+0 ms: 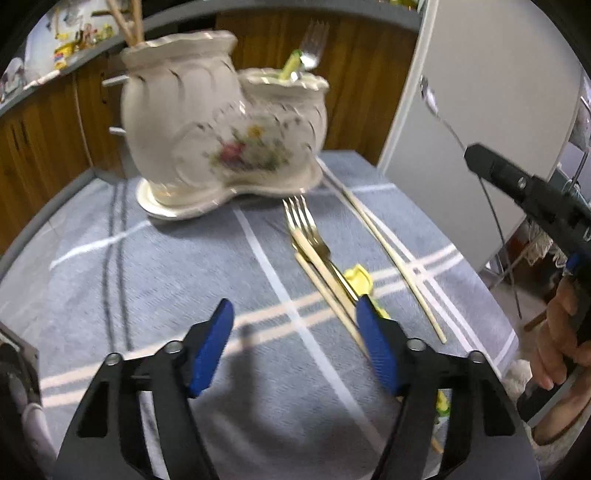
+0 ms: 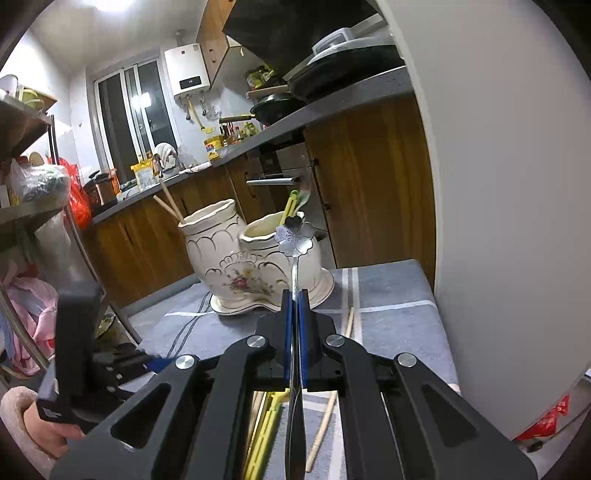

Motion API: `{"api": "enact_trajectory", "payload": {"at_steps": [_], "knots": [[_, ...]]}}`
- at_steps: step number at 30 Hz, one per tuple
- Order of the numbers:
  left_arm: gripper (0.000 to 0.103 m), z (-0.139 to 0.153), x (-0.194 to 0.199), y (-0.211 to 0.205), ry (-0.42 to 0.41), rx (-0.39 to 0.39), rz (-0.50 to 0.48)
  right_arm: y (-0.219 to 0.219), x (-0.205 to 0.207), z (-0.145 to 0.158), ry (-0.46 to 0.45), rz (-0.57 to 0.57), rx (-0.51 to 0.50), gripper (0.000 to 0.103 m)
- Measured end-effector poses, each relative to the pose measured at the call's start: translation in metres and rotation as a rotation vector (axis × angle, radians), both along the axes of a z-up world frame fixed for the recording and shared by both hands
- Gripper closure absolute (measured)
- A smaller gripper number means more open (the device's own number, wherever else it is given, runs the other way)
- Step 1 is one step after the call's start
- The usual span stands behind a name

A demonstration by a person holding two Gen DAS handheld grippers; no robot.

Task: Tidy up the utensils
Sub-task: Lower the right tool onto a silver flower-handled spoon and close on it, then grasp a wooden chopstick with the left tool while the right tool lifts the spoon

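Observation:
A cream floral double-pot holder [image 1: 221,125] stands on the grey striped cloth [image 1: 110,258]; it also shows in the right wrist view [image 2: 255,266]. Its tall pot holds chopsticks [image 1: 127,22], its low pot a fork [image 1: 314,40] and a yellow utensil. On the cloth lie a gold fork [image 1: 304,225], chopsticks [image 1: 391,254] and a yellow utensil [image 1: 358,277]. My left gripper [image 1: 295,325] is open and empty above the cloth, near the fork's handle. My right gripper [image 2: 294,295] is shut on a silver spoon with a flower-shaped end [image 2: 295,238], held up before the holder; it also shows in the left wrist view [image 1: 476,158].
A white fridge wall [image 2: 517,221] stands close on the right of the table. Wooden cabinets [image 2: 369,177] and a grey counter run behind. A metal shelf rack [image 2: 33,206] stands at the left. The table's edge [image 1: 48,210] drops off on the left.

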State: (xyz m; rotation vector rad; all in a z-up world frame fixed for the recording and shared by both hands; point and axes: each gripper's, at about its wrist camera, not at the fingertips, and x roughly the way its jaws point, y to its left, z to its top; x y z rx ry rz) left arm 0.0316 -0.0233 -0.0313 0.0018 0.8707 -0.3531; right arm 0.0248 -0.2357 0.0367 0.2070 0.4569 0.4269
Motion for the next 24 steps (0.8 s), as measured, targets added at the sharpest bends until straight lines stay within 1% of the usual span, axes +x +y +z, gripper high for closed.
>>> {"api": "enact_trajectory", "payload": {"at_steps": [2, 5, 7, 10, 12, 19, 24], "knots": [[0.044, -0.004, 0.001, -0.007, 0.027, 0.005, -0.005, -0.004, -0.001, -0.001, 0.004, 0.005, 0.007, 0.100], [0.052, -0.010, 0.002, -0.019, 0.050, 0.048, -0.001, -0.007, -0.004, 0.000, -0.001, 0.016, 0.013, 0.100], [0.054, -0.010, 0.002, -0.022, 0.043, 0.072, 0.017, -0.008, -0.007, 0.001, -0.007, 0.022, 0.015, 0.100], [0.057, -0.009, 0.002, -0.021, 0.054, 0.067, 0.038, -0.011, -0.011, 0.003, -0.014, 0.030, 0.021, 0.100], [0.060, -0.009, 0.002, -0.021, 0.054, 0.090, 0.053, -0.014, -0.013, 0.004, -0.020, 0.032, 0.027, 0.100], [0.060, -0.008, 0.005, -0.031, 0.067, 0.102, 0.070, -0.020, -0.017, 0.008, -0.029, 0.035, 0.046, 0.100], [0.060, -0.011, 0.012, -0.041, 0.061, 0.154, 0.085, -0.022, -0.021, 0.010, -0.037, 0.042, 0.059, 0.100]]}}
